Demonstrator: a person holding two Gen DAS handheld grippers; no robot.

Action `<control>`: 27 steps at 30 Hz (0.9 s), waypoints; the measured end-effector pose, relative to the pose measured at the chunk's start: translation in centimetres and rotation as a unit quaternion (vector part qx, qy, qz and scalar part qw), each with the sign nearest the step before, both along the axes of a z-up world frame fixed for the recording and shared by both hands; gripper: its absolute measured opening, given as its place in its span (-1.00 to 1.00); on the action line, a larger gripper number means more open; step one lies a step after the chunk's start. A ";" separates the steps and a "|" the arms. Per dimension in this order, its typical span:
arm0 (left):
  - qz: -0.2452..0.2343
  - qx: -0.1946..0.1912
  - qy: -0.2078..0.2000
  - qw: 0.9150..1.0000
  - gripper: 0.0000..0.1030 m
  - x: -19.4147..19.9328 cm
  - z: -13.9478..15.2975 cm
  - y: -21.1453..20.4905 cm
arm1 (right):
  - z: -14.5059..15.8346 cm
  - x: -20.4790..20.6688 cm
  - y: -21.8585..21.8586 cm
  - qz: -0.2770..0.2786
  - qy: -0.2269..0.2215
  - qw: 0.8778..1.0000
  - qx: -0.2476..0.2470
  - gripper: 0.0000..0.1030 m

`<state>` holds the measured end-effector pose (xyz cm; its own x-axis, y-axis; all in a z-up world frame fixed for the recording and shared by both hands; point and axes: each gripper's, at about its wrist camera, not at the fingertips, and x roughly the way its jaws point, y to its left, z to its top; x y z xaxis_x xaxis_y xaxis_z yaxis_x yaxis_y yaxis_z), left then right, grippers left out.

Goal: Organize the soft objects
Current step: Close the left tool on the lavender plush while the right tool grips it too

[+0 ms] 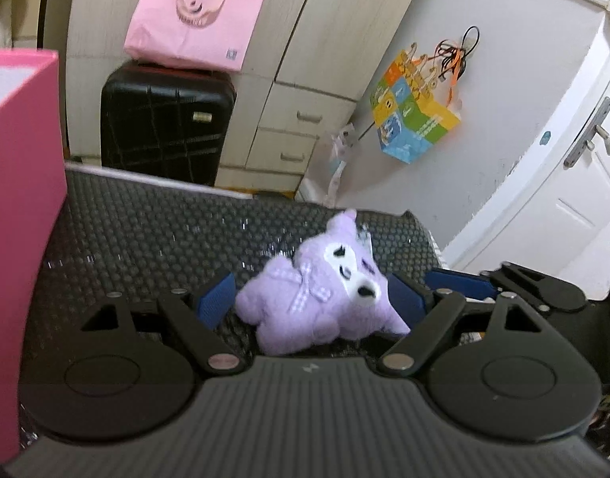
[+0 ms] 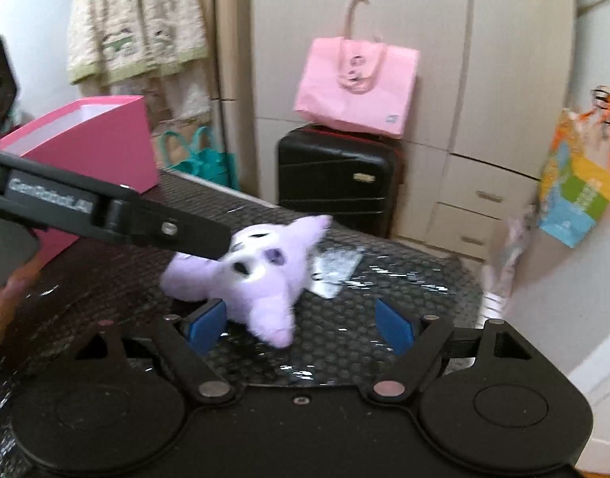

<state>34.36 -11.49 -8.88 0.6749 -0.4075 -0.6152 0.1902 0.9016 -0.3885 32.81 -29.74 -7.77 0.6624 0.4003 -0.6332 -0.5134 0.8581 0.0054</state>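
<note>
A lilac plush toy (image 1: 321,302) with a white face and a checked bow lies on the dark dotted table mat (image 1: 145,239). My left gripper (image 1: 309,298) straddles it, open: the left blue pad stands clear of the body and the right pad is close against the head. In the right wrist view the same plush toy (image 2: 261,279) lies ahead. One of its lilac points reaches in between the blue pads of my right gripper (image 2: 301,324), which is open and grips nothing. A left gripper finger (image 2: 145,215) crosses over the toy from the left.
A pink open box (image 2: 94,147) stands on the table's far left. A shiny silver packet (image 2: 337,267) lies behind the toy. Past the table edge are a black suitcase (image 2: 337,179) with a pink bag (image 2: 356,83), cupboards, and a colourful bag (image 1: 416,119) hanging on the wall.
</note>
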 end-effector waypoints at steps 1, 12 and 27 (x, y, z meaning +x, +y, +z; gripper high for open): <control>0.002 -0.004 0.007 1.000 0.59 0.1 -0.2 0.0 | -0.2 0.1 0.4 0.008 0.001 1.000 -0.002 0.65; -0.009 0.005 0.024 1.000 0.02 1.0 -2.2 -0.6 | -1.6 1.0 3.4 0.058 -0.027 0.998 -0.021 0.70; -0.009 0.006 0.007 1.000 -0.19 0.7 -2.6 -1.5 | -2.2 1.8 2.0 0.059 -0.015 0.998 -0.002 0.39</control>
